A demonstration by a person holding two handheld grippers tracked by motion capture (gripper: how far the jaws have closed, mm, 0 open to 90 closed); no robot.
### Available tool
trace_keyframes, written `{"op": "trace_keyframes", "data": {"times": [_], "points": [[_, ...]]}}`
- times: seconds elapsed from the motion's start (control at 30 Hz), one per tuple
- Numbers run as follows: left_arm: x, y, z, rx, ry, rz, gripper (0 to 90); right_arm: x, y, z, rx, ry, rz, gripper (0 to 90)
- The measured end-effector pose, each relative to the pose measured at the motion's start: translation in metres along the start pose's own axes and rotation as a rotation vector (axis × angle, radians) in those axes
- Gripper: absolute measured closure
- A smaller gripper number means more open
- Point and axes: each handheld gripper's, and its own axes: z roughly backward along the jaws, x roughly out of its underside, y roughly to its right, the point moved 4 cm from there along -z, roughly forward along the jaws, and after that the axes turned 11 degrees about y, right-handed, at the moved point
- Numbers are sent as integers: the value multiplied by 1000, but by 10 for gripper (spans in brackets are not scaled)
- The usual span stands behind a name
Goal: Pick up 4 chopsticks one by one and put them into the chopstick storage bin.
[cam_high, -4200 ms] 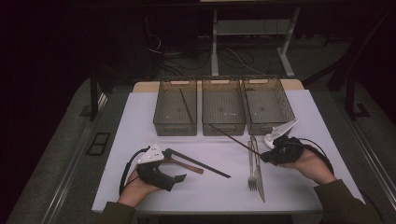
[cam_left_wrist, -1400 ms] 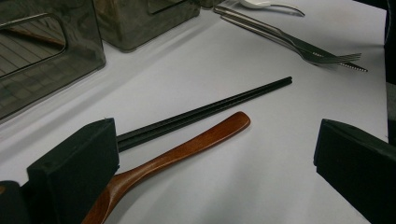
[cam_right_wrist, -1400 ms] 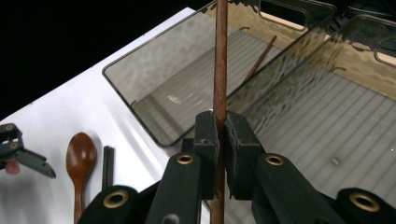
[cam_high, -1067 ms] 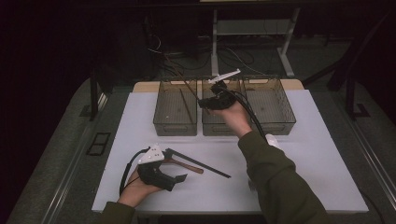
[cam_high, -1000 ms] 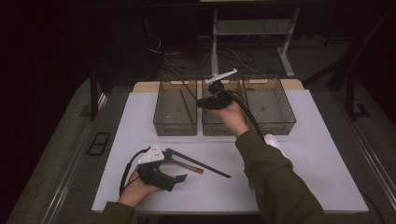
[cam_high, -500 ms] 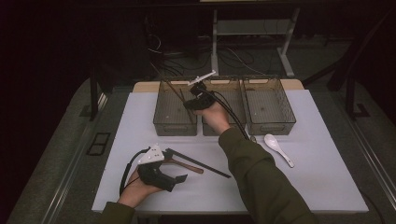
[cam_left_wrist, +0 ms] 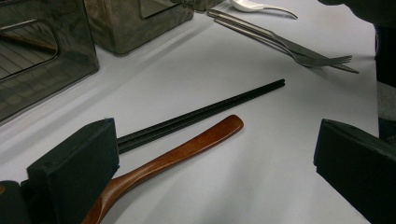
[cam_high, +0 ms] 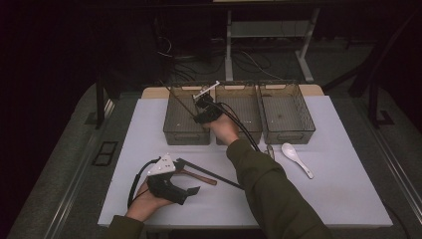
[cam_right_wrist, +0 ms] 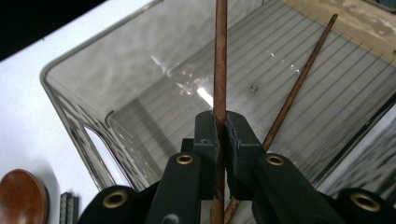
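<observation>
My right gripper (cam_high: 200,117) hangs over the left clear bin (cam_high: 174,135), its jaws shut on a brown wooden chopstick (cam_right_wrist: 219,65) that points down into the bin. A second brown chopstick (cam_right_wrist: 299,84) leans inside the same bin (cam_right_wrist: 84,116). At the table's front left my left gripper (cam_high: 186,175) rests with its jaws wide apart and nothing between the pads. Just ahead of it lie a pair of black chopsticks (cam_left_wrist: 210,109) and a brown wooden spoon (cam_left_wrist: 177,149), both flat on the white table.
A middle bin (cam_high: 249,102) and a right bin (cam_high: 288,134) stand beside the left one. A fork and knife (cam_left_wrist: 289,46) lie in front of them, partly under the right sleeve, with a white spoon (cam_high: 297,158) to their right.
The right hand has carried the brown chopstick leftward from over the middle bin to over the left bin and lowered it. The left gripper has stayed put.
</observation>
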Motion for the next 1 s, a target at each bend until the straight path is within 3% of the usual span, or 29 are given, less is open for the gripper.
{"op": "trace_keyframes", "data": {"times": [0.3, 0.6, 1.0], "points": [[0, 0, 0, 2, -1, -4, 0, 2, -2, -2, -4, -30, -3, 778], [0, 0, 0, 1, -2, -4, 0, 0, -2, 2, -10, -21, -1, 710], [1, -1, -1, 0, -6, -10, 0, -3, 2, 30, -38, 19, 14, 559]]}}
